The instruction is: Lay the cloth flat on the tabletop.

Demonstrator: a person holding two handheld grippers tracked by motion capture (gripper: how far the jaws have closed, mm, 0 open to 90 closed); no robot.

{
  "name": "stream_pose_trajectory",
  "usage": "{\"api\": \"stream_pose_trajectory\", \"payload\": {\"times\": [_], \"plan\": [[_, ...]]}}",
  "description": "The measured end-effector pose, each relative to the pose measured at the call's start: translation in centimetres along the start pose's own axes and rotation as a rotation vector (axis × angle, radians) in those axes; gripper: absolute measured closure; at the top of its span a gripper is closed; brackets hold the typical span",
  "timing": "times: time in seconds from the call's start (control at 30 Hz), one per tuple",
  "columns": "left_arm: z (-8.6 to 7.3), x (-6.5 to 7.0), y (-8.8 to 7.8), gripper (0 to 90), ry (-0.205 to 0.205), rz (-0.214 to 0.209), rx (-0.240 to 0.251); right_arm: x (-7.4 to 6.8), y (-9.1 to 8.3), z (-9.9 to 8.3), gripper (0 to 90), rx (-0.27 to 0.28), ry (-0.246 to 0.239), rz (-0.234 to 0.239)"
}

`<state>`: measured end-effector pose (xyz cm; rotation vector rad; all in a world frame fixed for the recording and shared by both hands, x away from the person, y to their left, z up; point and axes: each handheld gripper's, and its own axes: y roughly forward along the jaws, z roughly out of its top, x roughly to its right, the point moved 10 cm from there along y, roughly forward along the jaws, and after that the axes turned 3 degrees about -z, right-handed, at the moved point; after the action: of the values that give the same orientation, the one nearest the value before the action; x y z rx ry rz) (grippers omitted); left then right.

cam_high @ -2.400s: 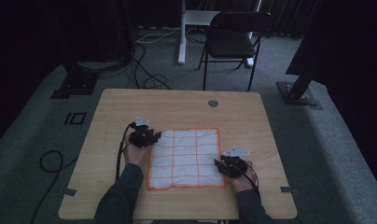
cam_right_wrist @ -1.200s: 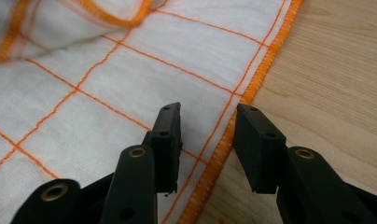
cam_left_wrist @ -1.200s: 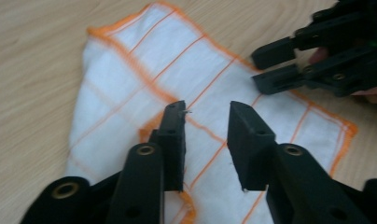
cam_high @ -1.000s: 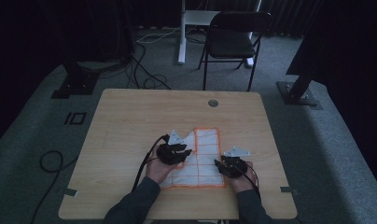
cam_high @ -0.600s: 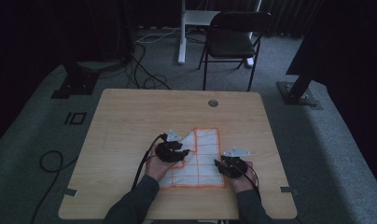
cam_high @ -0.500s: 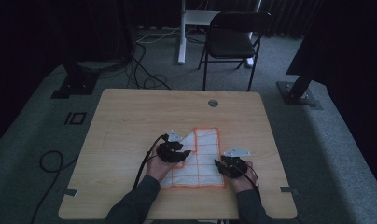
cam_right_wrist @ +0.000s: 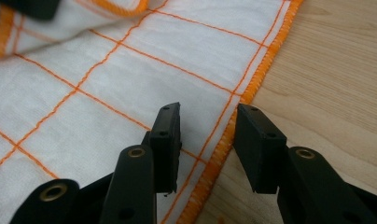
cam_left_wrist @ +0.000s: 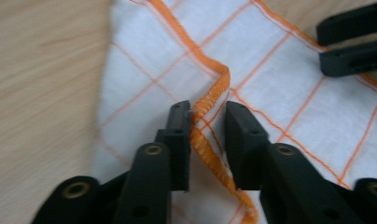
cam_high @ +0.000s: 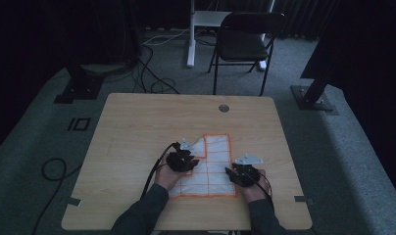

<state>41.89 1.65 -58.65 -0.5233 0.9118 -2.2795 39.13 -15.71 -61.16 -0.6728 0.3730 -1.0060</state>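
Note:
A white cloth with an orange grid and hem lies on the wooden table; its far-left corner is folded over toward the middle. My left gripper sits on that fold. In the left gripper view its jaws have just been closing around the raised orange hem; the hem touches one pad and a gap remains at the other. My right gripper rests at the cloth's near right edge, open, its jaws astride the flat hem. The right gripper's fingers show beyond the fold.
A round grommet sits in the table's far side. A black chair and a white stand are behind the table. Cables lie on the floor at left. Bare wood lies left and far of the cloth.
The left gripper has carried the cloth's far-left corner rightward and nearer, folding it over the cloth. Over the last second it barely shifts. The right gripper stays put.

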Motion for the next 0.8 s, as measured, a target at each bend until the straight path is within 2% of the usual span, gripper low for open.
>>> {"api": "stream_pose_trajectory", "payload": {"times": [0.07,0.2,0.4,0.47,0.5,0.63,0.7,0.73,0.8], "plan": [[0.2,-0.7,-0.5,79.8,-0.002,0.029,0.017,0.0,0.0,0.0,61.1,0.000,0.000,0.000],[0.4,-2.6,-1.6,81.4,-0.010,0.089,0.030,0.0,0.0,0.0,61.0,0.000,0.000,-0.001],[0.5,-6.3,-3.2,81.6,-0.035,0.187,0.036,0.0,0.0,0.0,60.9,-0.002,0.000,-0.001],[0.5,-6.3,-3.2,81.6,-0.035,0.187,0.036,0.0,0.0,0.0,60.9,-0.002,0.002,-0.001],[0.5,-8.4,-4.0,81.5,-0.043,0.250,0.036,0.0,0.0,0.0,60.9,-0.002,0.001,-0.002],[0.2,-10.8,-4.6,80.7,-0.066,0.313,0.030,0.0,0.0,0.0,60.8,-0.002,0.001,-0.001],[0.1,-11.2,-4.8,79.4,-0.077,0.326,0.034,0.0,0.0,0.0,60.8,-0.001,0.002,-0.002],[0.0,-12.2,-5.2,78.3,-0.083,0.365,0.038,0.0,0.0,0.0,60.8,-0.002,0.002,-0.002],[-0.3,-13.1,-5.6,77.0,-0.102,0.394,0.043,0.0,0.0,0.0,60.7,-0.002,0.002,-0.002]]}}
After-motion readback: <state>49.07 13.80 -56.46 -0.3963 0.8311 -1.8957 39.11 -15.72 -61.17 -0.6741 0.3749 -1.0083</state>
